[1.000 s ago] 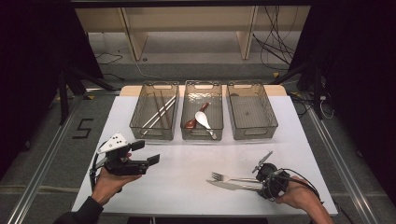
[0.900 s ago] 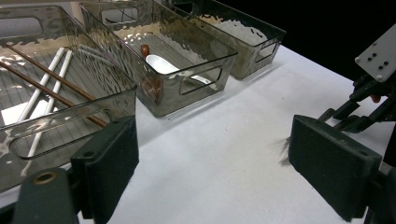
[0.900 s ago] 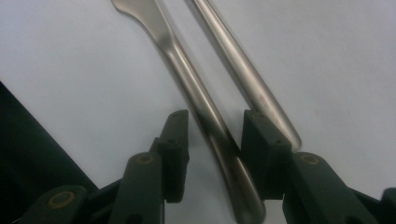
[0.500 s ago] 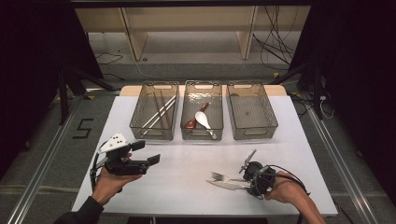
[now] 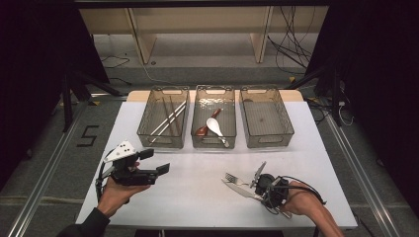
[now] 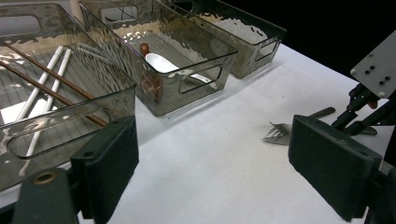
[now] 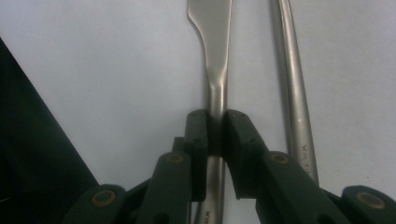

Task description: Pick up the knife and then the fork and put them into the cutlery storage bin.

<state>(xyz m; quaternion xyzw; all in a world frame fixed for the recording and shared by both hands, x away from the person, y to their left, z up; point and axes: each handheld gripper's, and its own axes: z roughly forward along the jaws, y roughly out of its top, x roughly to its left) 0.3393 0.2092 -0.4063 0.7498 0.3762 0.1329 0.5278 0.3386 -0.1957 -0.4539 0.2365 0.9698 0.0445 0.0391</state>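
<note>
The left gripper (image 5: 148, 170) hovers over the tabletop (image 5: 197, 197) at about eight o'clock, near the left edge, held level in the left hand (image 5: 116, 192) with jaws spread wide on nothing. At twelve o'clock three bins stand side by side: the left bin (image 5: 163, 140) holds chopsticks (image 5: 168, 118), the middle bin (image 5: 213, 143) spoons (image 5: 215, 126), and the right bin (image 5: 267, 140) is bare. Open tabletop lies between the bins and the near edge. At about five o'clock, close to the near edge, a knife (image 7: 215, 56) and a fork (image 5: 234, 178) lie side by side. The right gripper (image 7: 217, 128) points left along the tabletop, low in the right hand (image 5: 301, 202); its jaws have just been closing and now pinch the knife's handle, the fork's handle just beside them.
</note>
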